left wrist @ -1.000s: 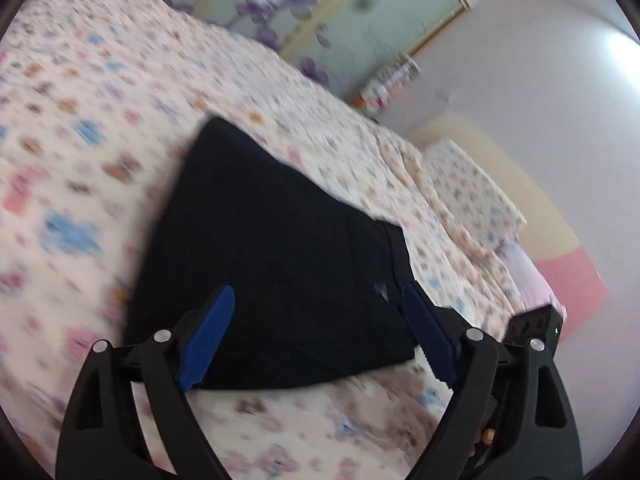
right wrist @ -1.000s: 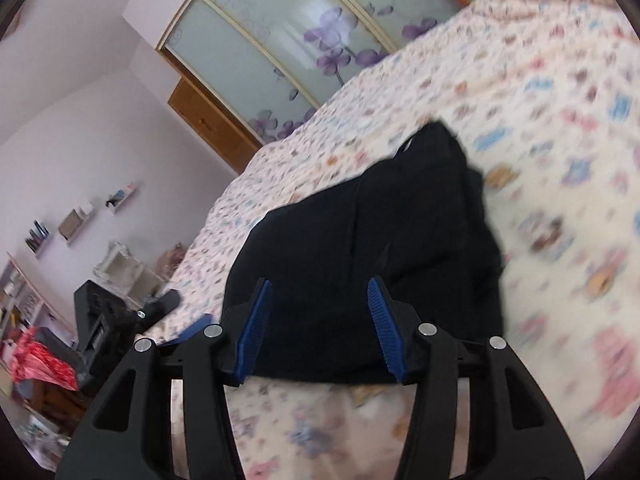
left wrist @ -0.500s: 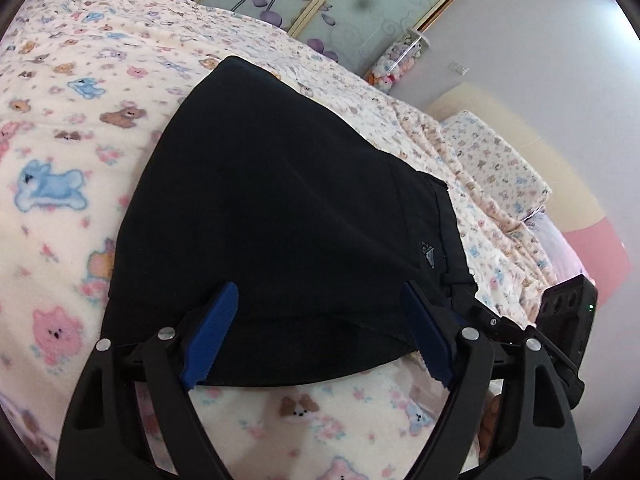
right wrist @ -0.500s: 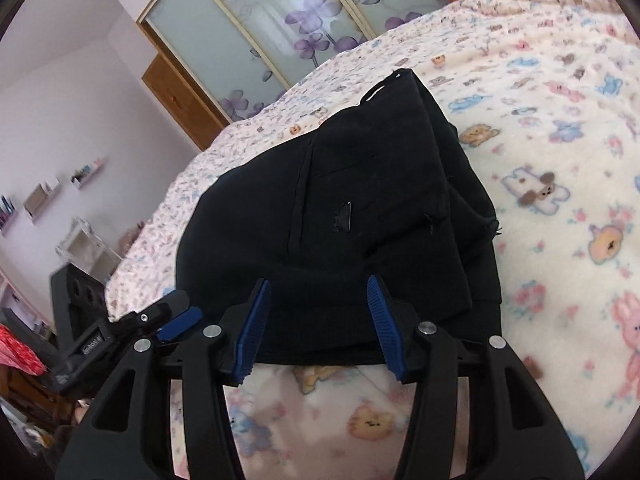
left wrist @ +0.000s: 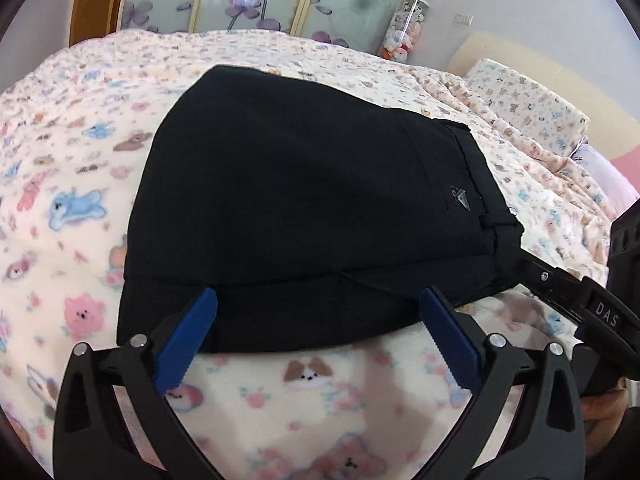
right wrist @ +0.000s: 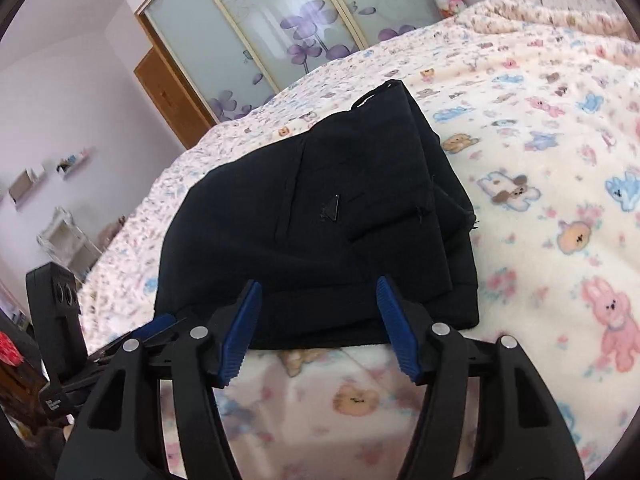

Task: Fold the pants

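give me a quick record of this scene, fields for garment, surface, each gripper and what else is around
garment: black pants, folded into a compact stack, small triangular logo on top
surface: bed with a cartoon-animal blanket
left gripper: jaws opening, blue fingers at the stack's near edge, nothing clamped
right gripper: jaws opening, at the near edge, nothing clamped
background: floral sliding wardrobe doors, pillow

A bed (left wrist: 80,184) under a cartoon-animal fleece blanket (right wrist: 560,184) bears folded black pants (left wrist: 304,216).
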Action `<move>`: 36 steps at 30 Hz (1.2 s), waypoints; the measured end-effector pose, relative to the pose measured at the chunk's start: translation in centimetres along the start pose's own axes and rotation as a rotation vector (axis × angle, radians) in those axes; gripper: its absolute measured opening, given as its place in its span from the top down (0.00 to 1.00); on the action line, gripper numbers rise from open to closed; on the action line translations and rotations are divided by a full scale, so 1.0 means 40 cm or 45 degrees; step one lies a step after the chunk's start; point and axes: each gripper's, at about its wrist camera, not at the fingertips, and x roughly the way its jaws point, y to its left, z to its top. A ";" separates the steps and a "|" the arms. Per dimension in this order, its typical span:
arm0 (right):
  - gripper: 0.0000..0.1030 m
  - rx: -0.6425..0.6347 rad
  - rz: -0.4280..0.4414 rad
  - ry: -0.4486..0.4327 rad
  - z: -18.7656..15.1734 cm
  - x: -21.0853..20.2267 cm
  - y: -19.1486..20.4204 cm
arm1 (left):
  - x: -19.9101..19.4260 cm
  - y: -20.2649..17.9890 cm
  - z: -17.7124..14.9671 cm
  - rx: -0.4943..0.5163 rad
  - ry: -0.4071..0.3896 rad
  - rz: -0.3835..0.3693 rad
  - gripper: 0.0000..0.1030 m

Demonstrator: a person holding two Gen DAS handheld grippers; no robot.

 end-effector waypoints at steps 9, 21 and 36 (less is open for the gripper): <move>0.38 0.014 0.043 -0.058 -0.014 -0.089 0.003 | -0.069 -0.012 -0.017 0.000 -0.104 -0.004 0.02; 0.04 -0.192 -0.150 -0.188 -0.162 -0.258 0.120 | -0.213 -0.031 -0.157 -0.035 -0.114 0.050 0.02; 0.01 -0.256 -0.434 -0.177 -0.217 -0.245 0.158 | -0.261 -0.052 -0.236 -0.014 -0.223 0.222 0.02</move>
